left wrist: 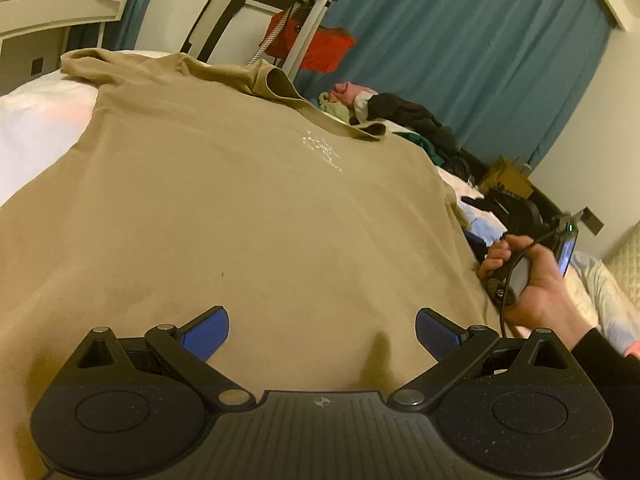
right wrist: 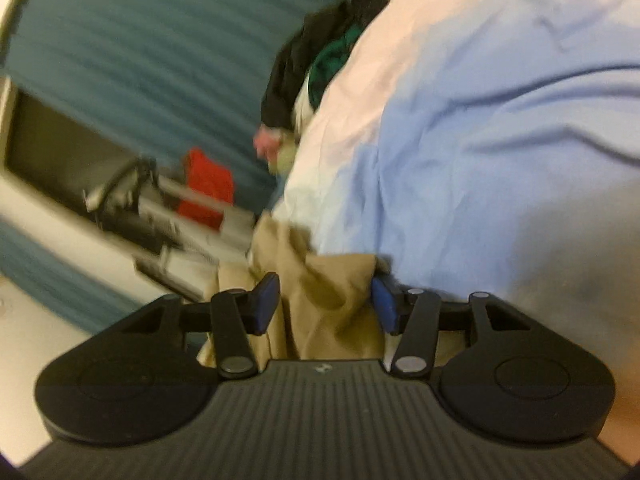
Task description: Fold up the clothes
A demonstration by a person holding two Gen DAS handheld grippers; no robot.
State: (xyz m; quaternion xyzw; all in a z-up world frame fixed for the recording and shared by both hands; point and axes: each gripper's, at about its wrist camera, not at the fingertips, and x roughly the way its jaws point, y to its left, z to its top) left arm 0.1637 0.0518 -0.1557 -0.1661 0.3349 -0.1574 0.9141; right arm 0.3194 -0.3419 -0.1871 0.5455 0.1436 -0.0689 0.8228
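A tan T-shirt (left wrist: 224,208) with a small white chest print lies spread flat on the bed, collar at the far end. My left gripper (left wrist: 322,334) is open just above the shirt's near hem, its blue pads wide apart. In the right wrist view, which is blurred, a bunched edge of the tan shirt (right wrist: 326,304) lies between the blue pads of my right gripper (right wrist: 326,304), whose jaws stand apart on either side of it. The hand holding the right gripper (left wrist: 532,280) shows at the shirt's right edge.
A white and light blue bed sheet (right wrist: 480,128) lies under the shirt. A pile of dark, green and pink clothes (left wrist: 400,116) sits at the far side of the bed. Teal curtains (left wrist: 460,40), a red bag on a stand (left wrist: 320,44) and a white shelf (left wrist: 60,12) are behind.
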